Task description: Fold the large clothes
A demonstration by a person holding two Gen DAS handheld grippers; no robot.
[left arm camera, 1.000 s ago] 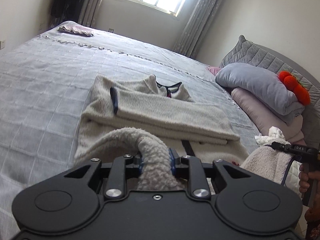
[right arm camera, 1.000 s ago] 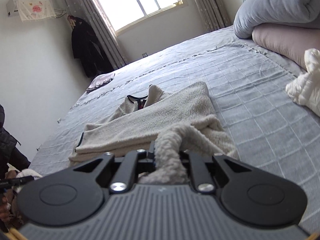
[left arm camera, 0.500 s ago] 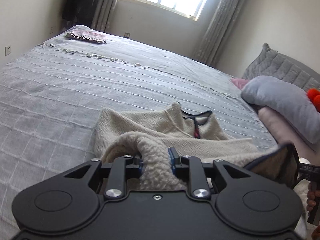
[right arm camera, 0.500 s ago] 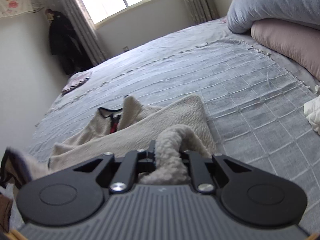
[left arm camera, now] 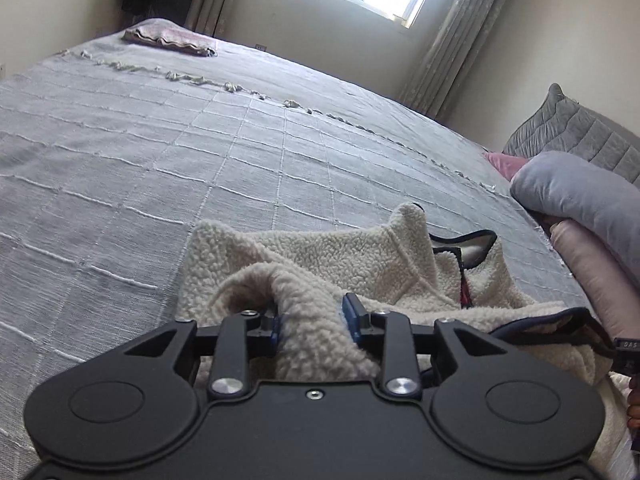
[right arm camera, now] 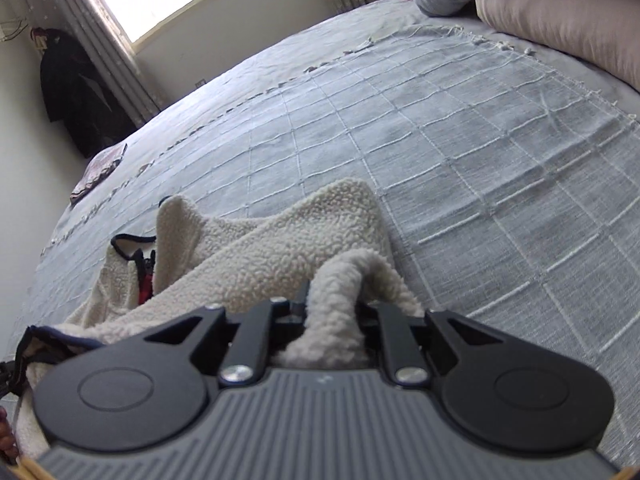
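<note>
Both grippers have carried the fleece hem up over the folded body toward the collar. Left gripper [left arm camera: 316,316] jaws opening, fleece garment [left arm camera: 340,256] between them; right gripper [right arm camera: 332,312] clenched on it. Garment lies lower centre on bed [left arm camera: 160,152]; fold nearly laid.

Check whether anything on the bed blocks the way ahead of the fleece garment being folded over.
Nothing visible does. The cream fleece jacket is pinched in both hand-held grippers, and the grey bedspread beyond its collar is bare. The pillows lie off to the side, and the folded pink cloth lies at the far edge.
</note>
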